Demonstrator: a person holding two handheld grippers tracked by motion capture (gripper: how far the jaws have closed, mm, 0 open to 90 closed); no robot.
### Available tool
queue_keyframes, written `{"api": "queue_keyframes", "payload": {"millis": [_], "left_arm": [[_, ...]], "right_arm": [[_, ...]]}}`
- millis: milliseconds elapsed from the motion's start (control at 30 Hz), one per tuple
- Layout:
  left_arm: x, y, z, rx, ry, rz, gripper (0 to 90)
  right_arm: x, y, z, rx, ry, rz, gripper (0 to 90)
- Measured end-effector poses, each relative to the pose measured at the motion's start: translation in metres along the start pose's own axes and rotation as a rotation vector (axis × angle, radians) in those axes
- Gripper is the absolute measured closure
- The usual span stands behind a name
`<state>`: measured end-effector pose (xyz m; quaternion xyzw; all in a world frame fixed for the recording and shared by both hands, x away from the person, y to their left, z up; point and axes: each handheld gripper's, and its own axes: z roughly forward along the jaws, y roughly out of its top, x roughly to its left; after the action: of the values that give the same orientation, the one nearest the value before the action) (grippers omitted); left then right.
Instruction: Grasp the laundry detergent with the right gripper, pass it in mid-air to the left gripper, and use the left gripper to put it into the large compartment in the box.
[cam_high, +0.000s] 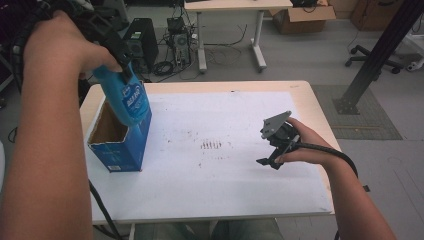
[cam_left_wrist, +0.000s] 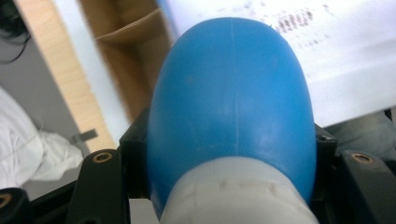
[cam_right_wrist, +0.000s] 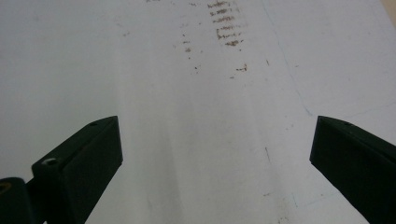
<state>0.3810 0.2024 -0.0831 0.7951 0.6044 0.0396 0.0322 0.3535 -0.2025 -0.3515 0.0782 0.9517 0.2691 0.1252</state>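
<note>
A blue bottle (cam_high: 127, 100) with a white cap end (cam_left_wrist: 238, 196) hangs bottom-down over the open blue cardboard box (cam_high: 119, 150) at the table's left. My left gripper (cam_high: 117, 52) is shut on the bottle near its cap. In the left gripper view the bottle's blue body (cam_left_wrist: 231, 98) sits squeezed between both black jaws, and the box's brown inside (cam_left_wrist: 126, 56) lies beyond it. My right gripper (cam_high: 275, 150) rests low over the white sheet (cam_high: 225, 165) at the right, and in its own view the jaws of the right gripper (cam_right_wrist: 215, 154) stand wide apart with nothing between them.
Brown smudge marks (cam_high: 211, 145) dot the middle of the white sheet, and the same marks (cam_right_wrist: 226, 28) show ahead of the right gripper. Beyond the table's far edge (cam_high: 200, 86) are computer towers, cables, another desk and an office chair on the floor.
</note>
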Motion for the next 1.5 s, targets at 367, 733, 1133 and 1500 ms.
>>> {"api": "queue_keyframes", "payload": {"millis": [367, 733, 1133, 1500], "left_arm": [[0.048, -0.008, 0.002, 0.037, 0.034, -0.216, 38.6], [0.059, -0.007, 0.006, 0.046, 0.045, -0.288, 38.6], [0.065, -0.002, 0.02, 0.062, 0.048, -0.289, 38.6], [0.066, 0.001, 0.036, 0.061, 0.062, -0.284, 38.6]], "right_arm": [[-0.005, -0.004, 0.006, 0.043, 0.042, 0.017, 2.7], [-0.006, -0.003, 0.01, 0.049, 0.055, 0.019, 2.7], [-0.007, -0.004, 0.01, 0.05, 0.055, 0.029, 2.7], [-0.005, -0.006, 0.012, 0.042, 0.058, 0.036, 2.7]]}}
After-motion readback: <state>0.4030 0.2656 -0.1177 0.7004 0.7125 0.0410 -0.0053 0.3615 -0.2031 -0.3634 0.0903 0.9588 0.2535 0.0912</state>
